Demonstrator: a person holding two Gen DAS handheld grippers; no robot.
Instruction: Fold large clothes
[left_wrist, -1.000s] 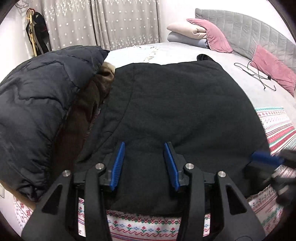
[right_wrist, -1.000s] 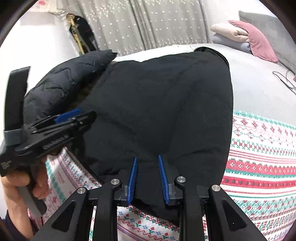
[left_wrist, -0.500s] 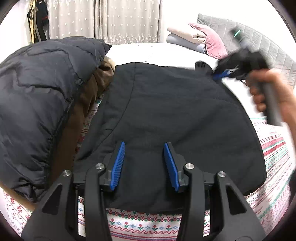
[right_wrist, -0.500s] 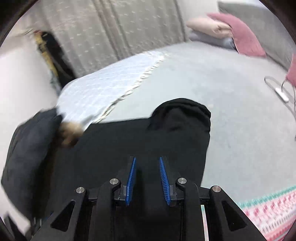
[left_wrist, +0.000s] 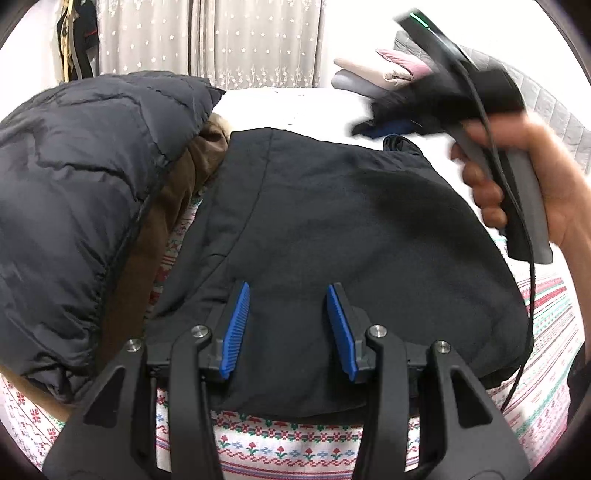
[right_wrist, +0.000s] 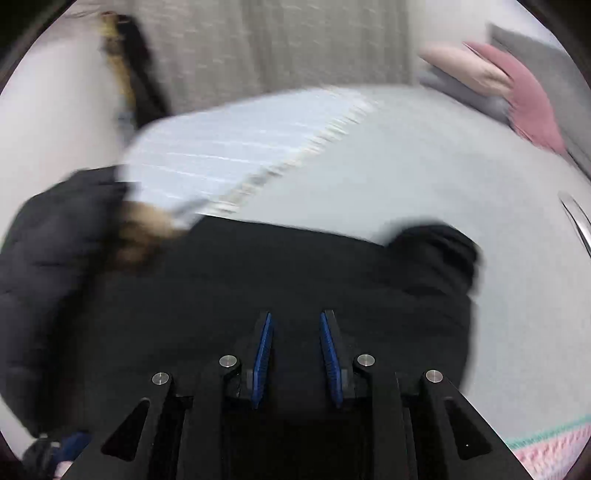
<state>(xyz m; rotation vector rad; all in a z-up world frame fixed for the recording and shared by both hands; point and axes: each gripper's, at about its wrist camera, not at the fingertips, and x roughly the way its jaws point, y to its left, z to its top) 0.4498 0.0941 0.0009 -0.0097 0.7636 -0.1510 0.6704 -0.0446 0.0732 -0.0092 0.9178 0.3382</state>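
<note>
1. A big black garment (left_wrist: 332, 229) lies spread flat on the bed (left_wrist: 280, 439), on a patterned blanket.
2. The left hand-held gripper (left_wrist: 288, 325) hangs over the garment's near edge, with its blue pads wide apart and nothing between them.
3. The right hand-held gripper (right_wrist: 295, 354) is over the garment's far edge, parted a little and holding nothing.
4. A puffy dark jacket (left_wrist: 74, 206) is piled on the left.

I see the black fleece garment (left_wrist: 332, 236) spread flat on the patterned bedspread, hem toward me, a bunched dark cuff or collar (right_wrist: 432, 254) at its far right corner.
</note>
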